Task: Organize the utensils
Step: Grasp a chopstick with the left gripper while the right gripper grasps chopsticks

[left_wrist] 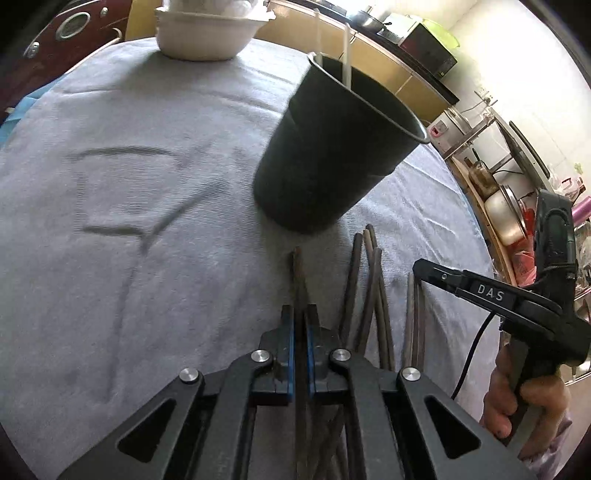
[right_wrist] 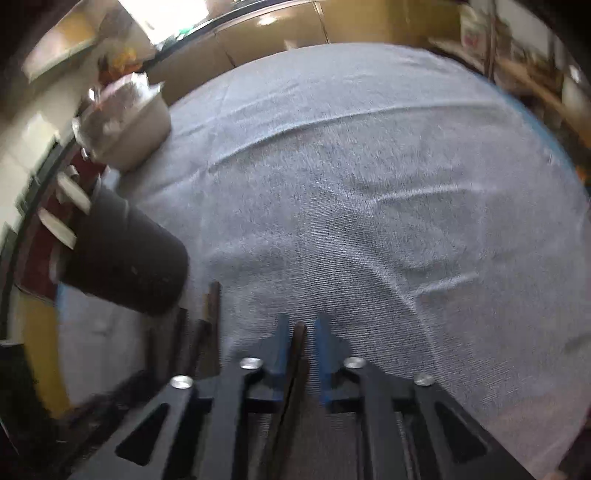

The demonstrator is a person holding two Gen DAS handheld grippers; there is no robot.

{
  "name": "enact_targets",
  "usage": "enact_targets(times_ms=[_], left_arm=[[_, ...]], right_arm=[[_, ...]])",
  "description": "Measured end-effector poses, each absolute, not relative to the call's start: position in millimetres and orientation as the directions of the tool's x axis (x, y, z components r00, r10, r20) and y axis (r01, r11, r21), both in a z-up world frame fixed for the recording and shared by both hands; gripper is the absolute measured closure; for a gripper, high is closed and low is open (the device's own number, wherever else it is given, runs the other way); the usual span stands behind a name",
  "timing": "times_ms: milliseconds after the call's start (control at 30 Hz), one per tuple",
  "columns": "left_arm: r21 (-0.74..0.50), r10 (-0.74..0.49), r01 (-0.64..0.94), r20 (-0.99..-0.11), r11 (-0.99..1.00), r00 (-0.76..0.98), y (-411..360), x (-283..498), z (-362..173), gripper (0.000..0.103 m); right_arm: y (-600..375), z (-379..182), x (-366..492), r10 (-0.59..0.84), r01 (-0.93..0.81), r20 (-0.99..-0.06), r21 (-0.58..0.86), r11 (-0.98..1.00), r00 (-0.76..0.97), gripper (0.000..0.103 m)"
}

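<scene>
Dark chopstick pinched in left tongs, tip pointing away toward black cup. Loose chopsticks lie just right of it on grey cloth over desk, long way running same direction. Left view alone shows white sticks standing in cup, white bowl far behind, hand on right tongs. Right view (blurry): right tongs clenched on another chopstick, pointing away.

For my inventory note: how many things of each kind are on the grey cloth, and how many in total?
Black cup: 1
White bowl: 1
White sticks in the cup: 2
Dark chopsticks: at least 6, they overlap
Total: at least 10
</scene>
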State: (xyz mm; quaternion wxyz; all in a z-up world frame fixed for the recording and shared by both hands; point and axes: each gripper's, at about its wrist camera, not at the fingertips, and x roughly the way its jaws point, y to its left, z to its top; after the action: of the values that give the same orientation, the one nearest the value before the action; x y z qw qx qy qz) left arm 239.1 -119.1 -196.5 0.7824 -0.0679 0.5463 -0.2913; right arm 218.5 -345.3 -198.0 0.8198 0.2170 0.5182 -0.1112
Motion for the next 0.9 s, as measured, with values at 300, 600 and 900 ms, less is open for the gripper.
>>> enact_targets(times_ms=[300, 600, 900], left_arm=[[-0.429, -0.546, 0.380, -0.786, 0.819, 0.290, -96.5, 234.0, -175.7, 0.098], [-0.437, -0.587, 0.419, -0.725, 0.796, 0.361, -86.8, 217.3, -138.5, 0.098], [-0.416, -0.611, 0.464, -0.659, 0.782, 0.439, -70.3, 184.4, -103.5, 0.098]], right_arm=[[-345.7, -180.8, 198.3, 0.102, 0.365, -0.832, 0.345, 0.865, 0.545, 0.103], [-352.8, -144.6, 178.4, 0.150, 0.287, -0.747, 0.422, 0.860, 0.648, 0.103], [-366.6, -175.0, 197.3, 0.194, 0.372, -0.838, 0.419, 0.828, 0.510, 0.059]])
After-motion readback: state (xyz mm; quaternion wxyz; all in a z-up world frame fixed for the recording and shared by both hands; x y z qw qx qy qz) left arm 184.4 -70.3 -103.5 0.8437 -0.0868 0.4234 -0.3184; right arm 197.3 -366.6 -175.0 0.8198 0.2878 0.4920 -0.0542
